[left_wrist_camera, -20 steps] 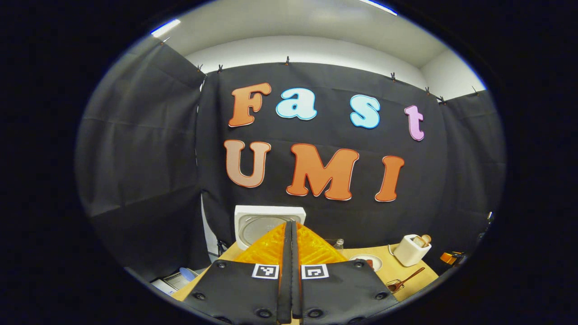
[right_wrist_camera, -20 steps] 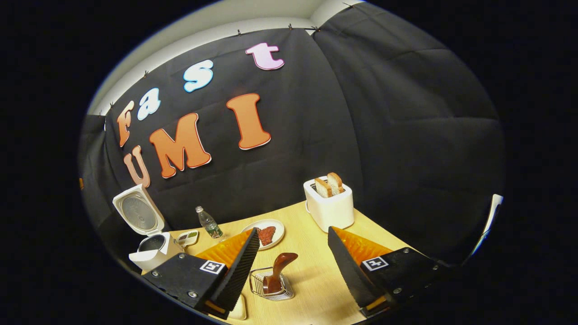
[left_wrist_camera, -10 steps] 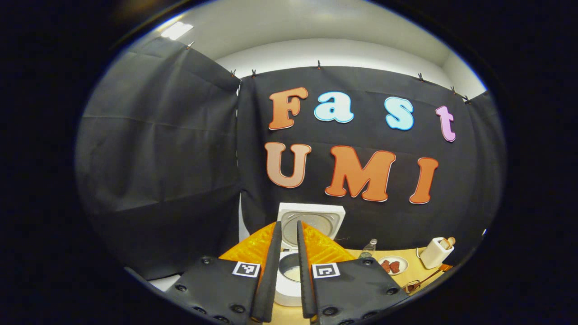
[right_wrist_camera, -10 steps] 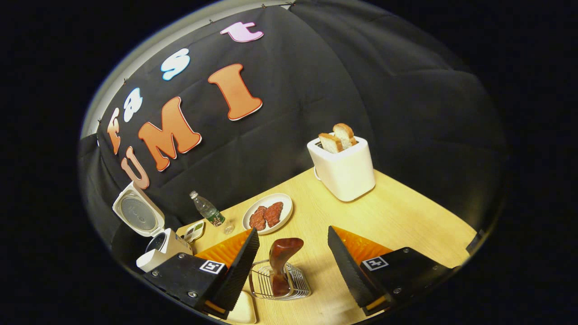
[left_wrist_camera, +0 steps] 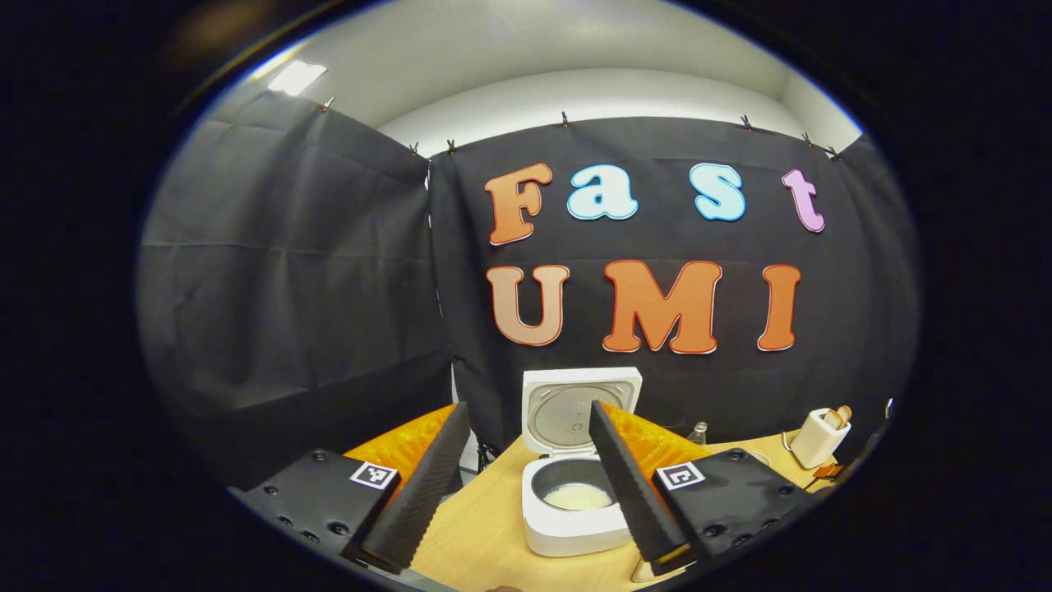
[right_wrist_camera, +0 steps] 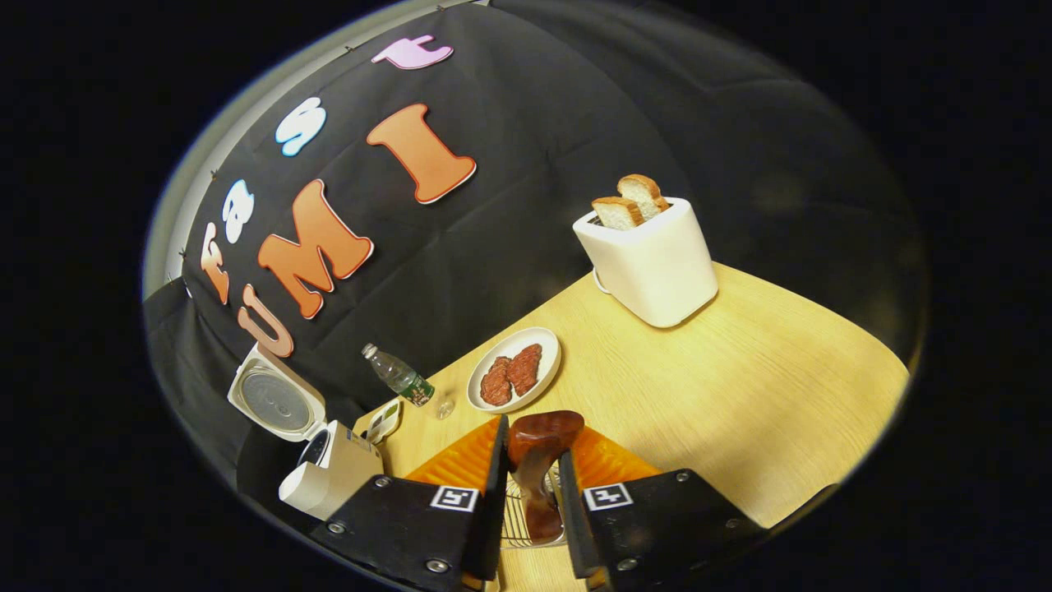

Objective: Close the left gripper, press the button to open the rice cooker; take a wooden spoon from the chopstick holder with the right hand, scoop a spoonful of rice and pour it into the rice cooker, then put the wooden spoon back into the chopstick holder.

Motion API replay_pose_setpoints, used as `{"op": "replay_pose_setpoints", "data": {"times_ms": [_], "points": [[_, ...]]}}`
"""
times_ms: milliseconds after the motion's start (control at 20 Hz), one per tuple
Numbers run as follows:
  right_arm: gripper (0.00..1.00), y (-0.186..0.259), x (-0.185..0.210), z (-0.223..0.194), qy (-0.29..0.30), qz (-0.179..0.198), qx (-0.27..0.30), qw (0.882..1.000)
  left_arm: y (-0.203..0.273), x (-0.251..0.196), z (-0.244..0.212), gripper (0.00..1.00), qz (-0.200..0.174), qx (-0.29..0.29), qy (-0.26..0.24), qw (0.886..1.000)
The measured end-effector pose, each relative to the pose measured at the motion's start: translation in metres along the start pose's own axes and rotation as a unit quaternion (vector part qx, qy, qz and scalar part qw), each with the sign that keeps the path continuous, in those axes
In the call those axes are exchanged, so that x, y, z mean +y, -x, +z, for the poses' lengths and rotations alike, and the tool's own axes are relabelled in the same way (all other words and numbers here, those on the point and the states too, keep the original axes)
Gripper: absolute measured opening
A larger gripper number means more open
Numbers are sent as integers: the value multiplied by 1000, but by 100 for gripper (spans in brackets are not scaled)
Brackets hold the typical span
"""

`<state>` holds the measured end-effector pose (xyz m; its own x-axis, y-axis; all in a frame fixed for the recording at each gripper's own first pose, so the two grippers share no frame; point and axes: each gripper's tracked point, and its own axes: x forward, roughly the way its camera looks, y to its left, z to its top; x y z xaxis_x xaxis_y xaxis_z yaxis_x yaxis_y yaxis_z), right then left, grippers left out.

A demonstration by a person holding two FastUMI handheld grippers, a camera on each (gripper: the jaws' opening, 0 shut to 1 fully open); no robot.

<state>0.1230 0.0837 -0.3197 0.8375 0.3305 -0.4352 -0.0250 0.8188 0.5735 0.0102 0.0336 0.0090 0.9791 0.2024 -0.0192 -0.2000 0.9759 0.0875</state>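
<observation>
So the wooden spoon (right_wrist_camera: 538, 460) is standing in the wire chopstick holder (right_wrist_camera: 516, 526) right at 6 o'clock in my right gripper view, and my right gripper (right_wrist_camera: 531, 469) has its fingers drawn in on either side of the handle, looks like they're pinching it. The rice cooker (left_wrist_camera: 575, 460) sits dead ahead in the left gripper view, lid flipped up, inner pot showing some white rice at the bottom; my left gripper (left_wrist_camera: 526, 469) is spread wide, one finger either side of the cooker, touching nothing. From the right gripper view the same cooker is off at about 8 o'clock. Going outward on the light wood table (right_wrist_camera: 740, 370): a white plate (right_wrist_camera: 515, 369) with a couple of reddish-brown pieces at 12 o'clock from the spoon, a small plastic bottle (right_wrist_camera: 400, 378) lying tilted at around 10 o'clock, and a white toaster (right_wrist_camera: 649, 255) with two bread slices poking up at 1 o'clock, well apart. Black cloth hangs all around, clipped up along the top, with a pale wall and ceiling above.
</observation>
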Motion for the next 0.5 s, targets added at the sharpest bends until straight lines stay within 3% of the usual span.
{"op": "replay_pose_setpoints", "data": {"times_ms": [50, 250, 400, 500], "points": [[31, -2, 1, 0, -11, 1, 5, 1000, -1, -2, 0, 99, 1, -1, 4, 1000], [19, -11, 7, 1, -38, 3, 11, 999, -1, -8, -10, 98, -1, 9, 26, 1000], [10, -10, 13, 1, -11, -9, 7, 1000, -2, -3, -13, 98, -2, 8, 25, 1000], [10, -3, 25, 11, 7, -11, -8, 1000, -7, 2, -11, 98, -6, 5, 25, 1000]]}}
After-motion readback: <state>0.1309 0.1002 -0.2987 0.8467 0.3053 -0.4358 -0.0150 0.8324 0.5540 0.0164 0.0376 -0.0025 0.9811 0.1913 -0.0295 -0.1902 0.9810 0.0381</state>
